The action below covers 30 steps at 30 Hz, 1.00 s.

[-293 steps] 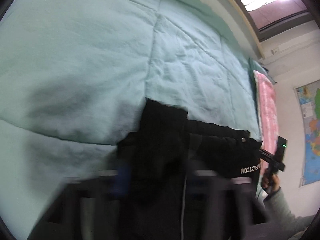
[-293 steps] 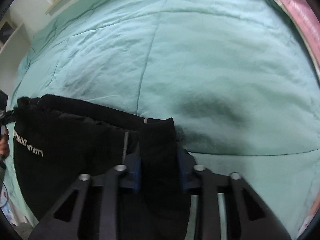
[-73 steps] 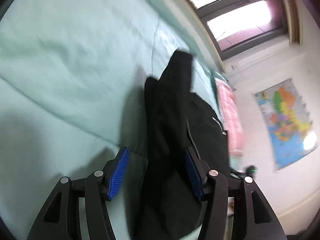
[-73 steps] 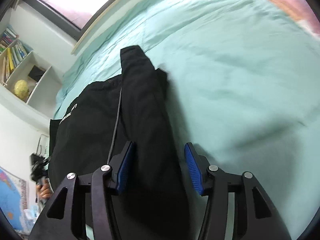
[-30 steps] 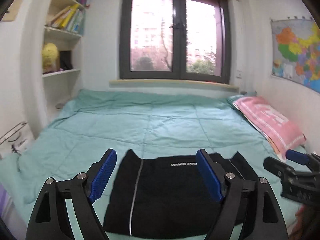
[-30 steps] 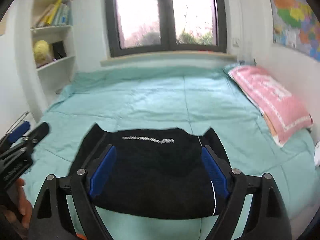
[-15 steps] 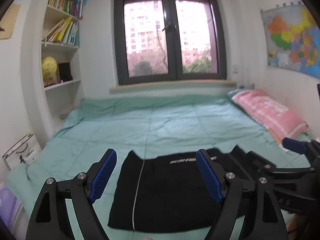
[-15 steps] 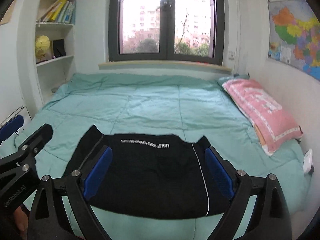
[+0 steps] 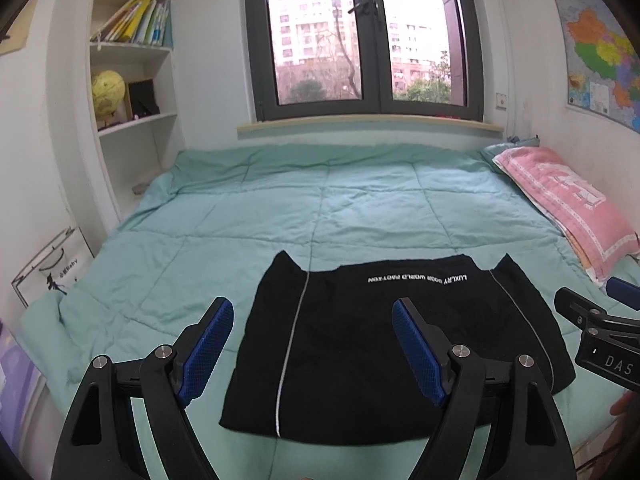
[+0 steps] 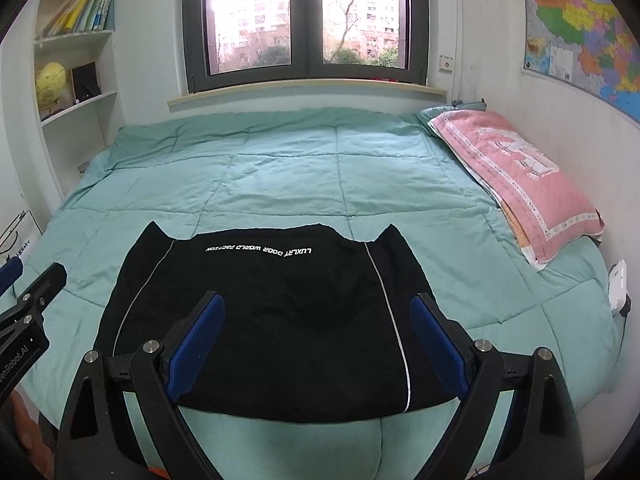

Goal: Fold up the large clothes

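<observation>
the black garment (image 10: 276, 320) lies folded flat near the bed's (image 10: 280, 184) front edge. both the left gripper (image 9: 312, 344) and right gripper (image 10: 316, 340) hover wide and empty; a next fold needs matched corner grips.

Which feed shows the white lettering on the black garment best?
The right wrist view: the lettering on the black garment sits near centre, unobstructed. The left wrist view shows it smaller and farther off.

Both wrist views sit side by side off the bed's (image 9: 360, 208) foot, facing the window (image 10: 304, 20) at 12 o'clock, sharing the folded black garment (image 10: 276, 312) nearby.
</observation>
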Motion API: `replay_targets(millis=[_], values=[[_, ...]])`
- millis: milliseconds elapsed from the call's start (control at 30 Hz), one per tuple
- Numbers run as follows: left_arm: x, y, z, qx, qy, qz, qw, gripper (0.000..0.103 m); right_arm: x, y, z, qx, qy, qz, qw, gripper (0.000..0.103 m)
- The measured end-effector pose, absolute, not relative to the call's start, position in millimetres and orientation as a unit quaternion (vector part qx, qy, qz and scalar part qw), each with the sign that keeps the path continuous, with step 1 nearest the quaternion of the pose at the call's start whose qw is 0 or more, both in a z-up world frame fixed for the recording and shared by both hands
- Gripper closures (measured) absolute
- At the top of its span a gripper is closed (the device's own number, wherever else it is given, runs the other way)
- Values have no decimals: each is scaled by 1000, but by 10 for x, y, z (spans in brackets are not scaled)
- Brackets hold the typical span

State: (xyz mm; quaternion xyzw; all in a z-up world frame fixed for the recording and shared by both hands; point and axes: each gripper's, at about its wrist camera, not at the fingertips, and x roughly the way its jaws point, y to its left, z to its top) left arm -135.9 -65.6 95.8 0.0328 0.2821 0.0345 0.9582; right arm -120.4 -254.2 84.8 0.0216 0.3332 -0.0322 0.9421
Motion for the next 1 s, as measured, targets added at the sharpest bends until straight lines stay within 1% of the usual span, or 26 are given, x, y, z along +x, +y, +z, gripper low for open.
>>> replay_targets(millis=[133, 267, 433, 1000], values=[[-1317, -724, 907, 40, 307, 28, 951, 20, -1201, -2585, 816, 23, 337, -34, 941, 8], [-1355, -811, 893, 57, 304, 22, 951, 20, -1180, -2624, 790, 27, 342, -32, 939, 8], [-1290, -781, 825, 47, 326, 22, 944, 20, -1166, -2627, 746, 27, 348, -32, 937, 8], [-1256, -783, 752, 39, 342, 17, 939, 20, -1141, -2653, 709, 30, 353, -25, 935, 8]])
